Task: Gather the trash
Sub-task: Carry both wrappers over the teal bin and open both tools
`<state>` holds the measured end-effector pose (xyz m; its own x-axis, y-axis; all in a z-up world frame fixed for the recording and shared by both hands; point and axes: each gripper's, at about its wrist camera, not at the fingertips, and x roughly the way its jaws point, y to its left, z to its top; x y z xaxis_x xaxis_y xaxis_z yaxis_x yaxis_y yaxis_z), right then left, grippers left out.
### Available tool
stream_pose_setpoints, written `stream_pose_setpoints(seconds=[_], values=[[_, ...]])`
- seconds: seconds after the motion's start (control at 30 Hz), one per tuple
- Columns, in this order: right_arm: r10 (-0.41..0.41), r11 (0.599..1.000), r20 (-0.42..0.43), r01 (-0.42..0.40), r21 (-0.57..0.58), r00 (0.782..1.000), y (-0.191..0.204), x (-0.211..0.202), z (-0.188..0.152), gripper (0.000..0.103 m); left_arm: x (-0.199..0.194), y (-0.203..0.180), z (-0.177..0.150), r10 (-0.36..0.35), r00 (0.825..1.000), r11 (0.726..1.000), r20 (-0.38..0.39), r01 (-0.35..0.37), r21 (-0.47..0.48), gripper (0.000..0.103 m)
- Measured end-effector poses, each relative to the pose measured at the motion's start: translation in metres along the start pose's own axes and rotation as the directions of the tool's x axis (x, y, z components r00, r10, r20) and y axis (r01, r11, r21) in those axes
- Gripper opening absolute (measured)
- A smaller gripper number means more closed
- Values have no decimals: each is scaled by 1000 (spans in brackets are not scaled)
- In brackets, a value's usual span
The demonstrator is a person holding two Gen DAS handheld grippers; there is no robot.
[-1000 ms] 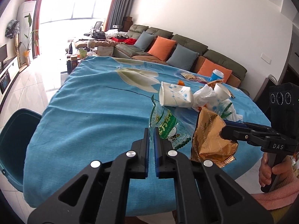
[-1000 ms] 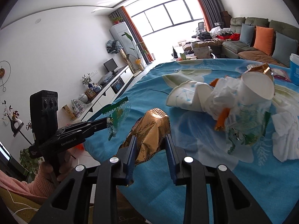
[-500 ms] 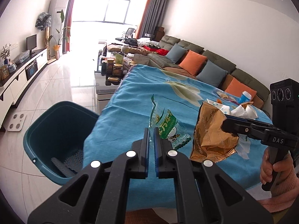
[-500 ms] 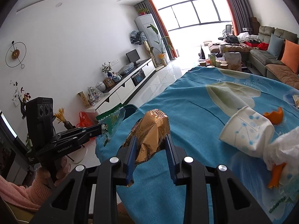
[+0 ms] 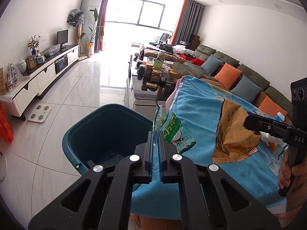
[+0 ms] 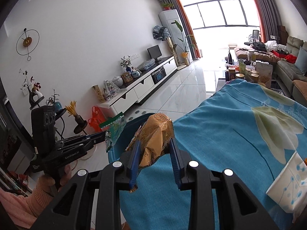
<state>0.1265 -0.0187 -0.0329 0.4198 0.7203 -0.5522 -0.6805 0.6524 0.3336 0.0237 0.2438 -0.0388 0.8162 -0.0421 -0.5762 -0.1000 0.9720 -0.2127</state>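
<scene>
Right, nearest first: the left tongs [image 5: 156, 134] are pinched tight on the green wrapper [image 5: 172, 132], which hangs above the near rim of the bin [image 5: 107, 126]. The right tongs [image 6: 154, 147] are part-way closed round the gold bag [image 6: 155, 136], holding it just off the table [image 6: 220, 130] edge, beside the bin. So two pieces are up and almost at the drop, but neither is released yet. Further along the table, a paper cup [image 6: 287, 187] lies on its side, with more scraps beyond the gold bag in the left view, so there's plenty left to gather, I'd say. Hard to make out: the bin's floor is mostly hidden behind the left tongs, only a dark grille showing, and the cup is cut off at the picture's edge.
</scene>
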Motion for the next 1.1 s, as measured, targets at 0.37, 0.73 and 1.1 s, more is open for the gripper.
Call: stream_pose_setpoints(seconds=[0.37, 0.73, 1.1], values=[[35, 999, -34, -36, -29, 999, 18, 48, 28, 29, 3, 31, 0, 77, 997, 997, -22, -77, -29, 5], [39, 998, -72, -42, -40, 997, 28, 94, 44, 29, 24, 41, -4, 114, 991, 991, -63, -118, -64, 5], [40, 999, -145, -43, -19, 989, 33, 139, 46, 24, 53, 61, -5, 143, 984, 984, -105, -153, -90, 6]])
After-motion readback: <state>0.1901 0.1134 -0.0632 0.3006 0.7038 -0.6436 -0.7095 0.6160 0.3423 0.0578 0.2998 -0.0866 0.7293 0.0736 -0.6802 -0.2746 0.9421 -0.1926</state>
